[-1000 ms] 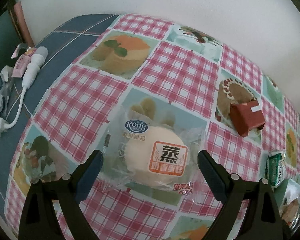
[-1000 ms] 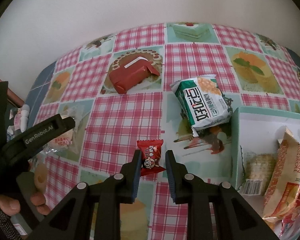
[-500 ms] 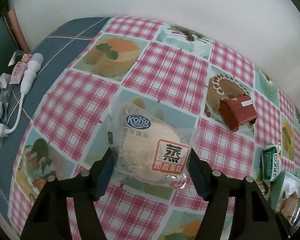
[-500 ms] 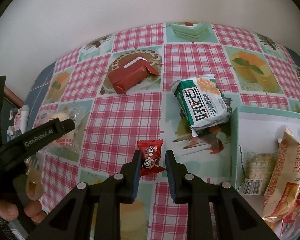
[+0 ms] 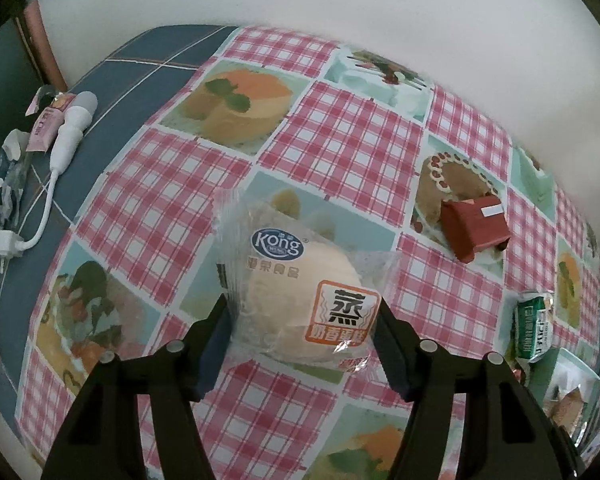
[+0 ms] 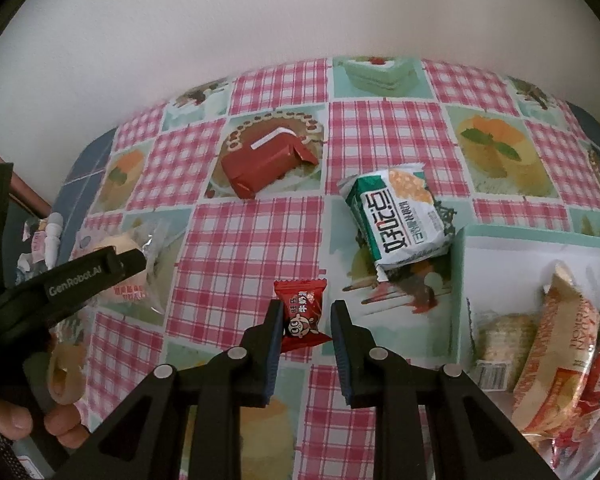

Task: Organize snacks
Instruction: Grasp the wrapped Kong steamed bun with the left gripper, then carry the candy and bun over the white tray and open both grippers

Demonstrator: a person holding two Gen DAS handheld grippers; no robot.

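Gripping a wrapped bun (image 5: 300, 300), the left gripper (image 5: 302, 330) is pressing its two fingers (image 5: 216, 344) against the clear wrapper on either side, so the bun is sitting squarely between them with its printed label facing up. Whether the bun is resting on the checked tablecloth (image 5: 340, 148) or is raised off it cannot be told. In the right wrist view the same bun (image 6: 120, 256) is showing at the far left, partly behind the left gripper's finger.

The right gripper (image 6: 305, 316) is closing on a small red candy (image 6: 302, 314); the candy is lying between the fingers (image 6: 274, 336), touching the left one, while a narrow gap is showing at the right one, so a firm hold cannot be told.

Farther off, a red box (image 6: 264, 168) and a green packet (image 6: 398, 216) are lying apart on the cloth, and a tray (image 6: 540, 240) at the right is holding more snack packs.
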